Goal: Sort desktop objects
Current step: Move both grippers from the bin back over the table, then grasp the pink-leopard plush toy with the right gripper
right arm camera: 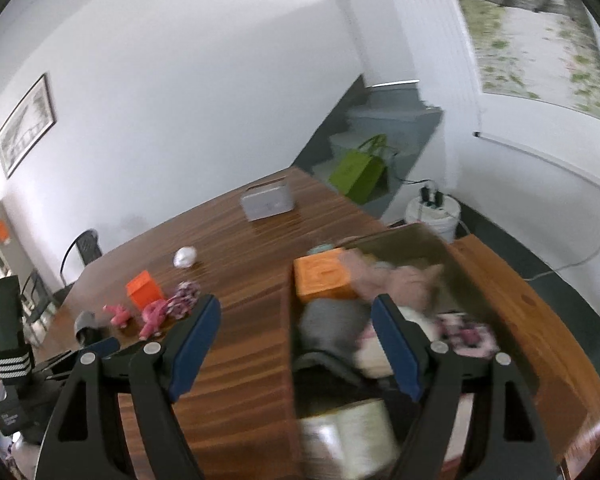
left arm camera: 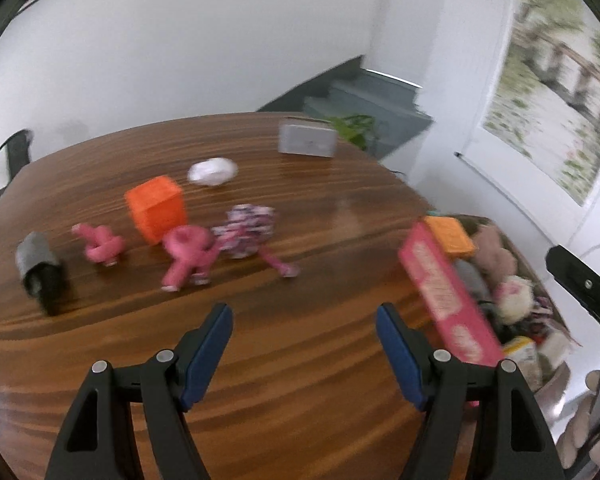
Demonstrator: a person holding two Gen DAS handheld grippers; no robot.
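On the wooden table [left arm camera: 300,380] lie a grey-black roll [left arm camera: 40,268], two pink toy animals [left arm camera: 100,246] [left arm camera: 188,258], an orange box [left arm camera: 156,208], a pink-white pom toy [left arm camera: 246,232], a white ball [left arm camera: 213,172] and a grey case [left arm camera: 306,140]. My left gripper [left arm camera: 304,336] hangs open and empty above the table, nearer than the toys. A pink flat box [left arm camera: 448,296] leans at the edge of the brown bin [right arm camera: 420,240], blurred. My right gripper [right arm camera: 296,324] is open and empty above the bin, which holds an orange box [right arm camera: 324,276], plush toys and a book.
The bin rests on a wooden bench [right arm camera: 520,300] to the right of the table. A green bag [right arm camera: 360,172] and a white bucket [right arm camera: 432,212] stand on the floor by the stairs. A dark chair [right arm camera: 84,248] is at the table's far side. A striped sleeve [right arm camera: 12,344] shows at left.
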